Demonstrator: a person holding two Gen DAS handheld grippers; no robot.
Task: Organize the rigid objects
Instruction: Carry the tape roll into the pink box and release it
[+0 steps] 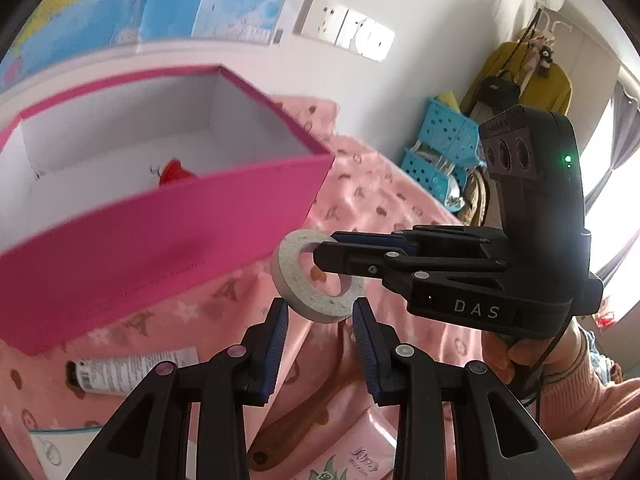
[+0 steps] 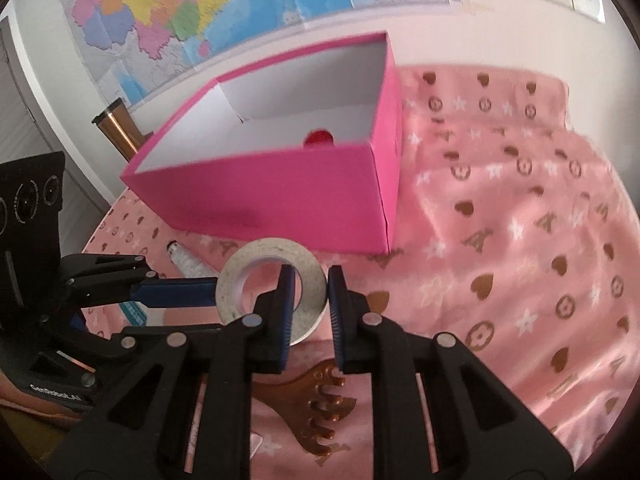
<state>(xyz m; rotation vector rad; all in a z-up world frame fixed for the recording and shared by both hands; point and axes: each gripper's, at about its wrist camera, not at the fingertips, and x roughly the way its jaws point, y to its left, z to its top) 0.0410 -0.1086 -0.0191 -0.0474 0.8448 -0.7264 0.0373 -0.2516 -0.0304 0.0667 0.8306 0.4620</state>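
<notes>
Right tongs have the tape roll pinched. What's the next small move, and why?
Probably lift the right tongs slightly and carry the tape roll forward over the near wall of the pink box. They pinch the roll's wall, one finger through its hole, and the open box sits just ahead. The left tongs sit at the roll's edge; whether they grip is unclear.

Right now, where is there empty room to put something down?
Inside the pink box most of the white floor is bare, apart from a red thing. The pink cloth right of the box is free. Near the comb and tube it's crowded.
</notes>
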